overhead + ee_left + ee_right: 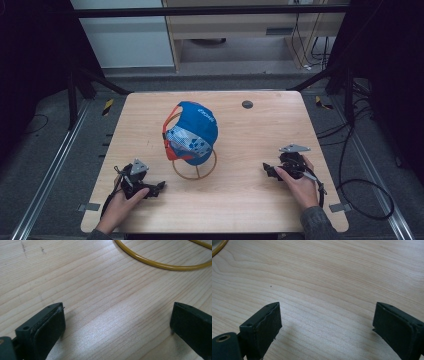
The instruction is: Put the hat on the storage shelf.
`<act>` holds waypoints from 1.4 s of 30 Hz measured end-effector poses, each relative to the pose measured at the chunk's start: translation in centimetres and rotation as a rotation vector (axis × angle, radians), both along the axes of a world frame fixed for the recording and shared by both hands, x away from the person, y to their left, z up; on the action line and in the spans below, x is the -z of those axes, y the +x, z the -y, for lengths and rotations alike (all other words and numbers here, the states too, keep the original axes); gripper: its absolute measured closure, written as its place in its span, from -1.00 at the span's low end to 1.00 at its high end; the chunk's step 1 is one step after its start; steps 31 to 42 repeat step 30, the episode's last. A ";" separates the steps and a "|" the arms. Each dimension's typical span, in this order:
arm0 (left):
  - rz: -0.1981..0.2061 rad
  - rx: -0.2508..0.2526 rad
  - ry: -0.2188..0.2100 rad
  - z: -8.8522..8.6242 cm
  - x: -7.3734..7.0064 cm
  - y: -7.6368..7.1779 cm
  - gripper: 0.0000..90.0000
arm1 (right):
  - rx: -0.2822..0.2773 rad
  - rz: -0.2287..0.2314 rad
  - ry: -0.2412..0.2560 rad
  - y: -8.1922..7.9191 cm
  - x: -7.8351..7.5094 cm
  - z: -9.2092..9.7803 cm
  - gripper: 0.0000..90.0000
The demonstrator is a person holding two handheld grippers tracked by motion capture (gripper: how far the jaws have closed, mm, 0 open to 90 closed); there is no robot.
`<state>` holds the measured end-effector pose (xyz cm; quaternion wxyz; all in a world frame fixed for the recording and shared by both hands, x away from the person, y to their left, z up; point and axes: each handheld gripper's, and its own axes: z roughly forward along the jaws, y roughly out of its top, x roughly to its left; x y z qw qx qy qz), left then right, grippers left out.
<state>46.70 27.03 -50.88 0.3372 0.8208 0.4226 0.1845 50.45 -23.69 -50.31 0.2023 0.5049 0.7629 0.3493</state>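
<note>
A blue cap [192, 131] with a red strap and a white patterned panel sits on a yellow wire stand [195, 170] in the middle of the wooden table [240, 200]. My left gripper [159, 188] rests on the table at the front left, its tips pointing toward the stand, jaws wide apart with bare wood between them [117, 320]. The stand's yellow ring [160, 264] curves just ahead of it. My right gripper [267, 170] lies at the front right, pointing left, jaws also wide apart over bare wood [327, 322]. A sliver of the yellow ring [218, 246] shows at its far left.
A small dark round disc [247, 104] is set into the table near its back edge. Black frame legs and cables stand beside the table on the grey floor. A cable loop [367, 200] lies on the floor at the right.
</note>
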 end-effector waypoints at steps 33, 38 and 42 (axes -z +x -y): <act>0.002 -0.024 0.001 -0.1 0.0 0.2 -1.00 | 0.028 0.016 -0.052 -0.8 0.9 -1.4 -0.86; 0.002 -0.024 0.001 -0.1 0.0 0.2 -1.00 | 0.028 0.016 -0.052 -0.8 0.9 -1.4 -0.86; 0.002 -0.024 0.001 -0.1 0.0 0.2 -1.00 | 0.028 0.016 -0.052 -0.8 0.9 -1.4 -0.86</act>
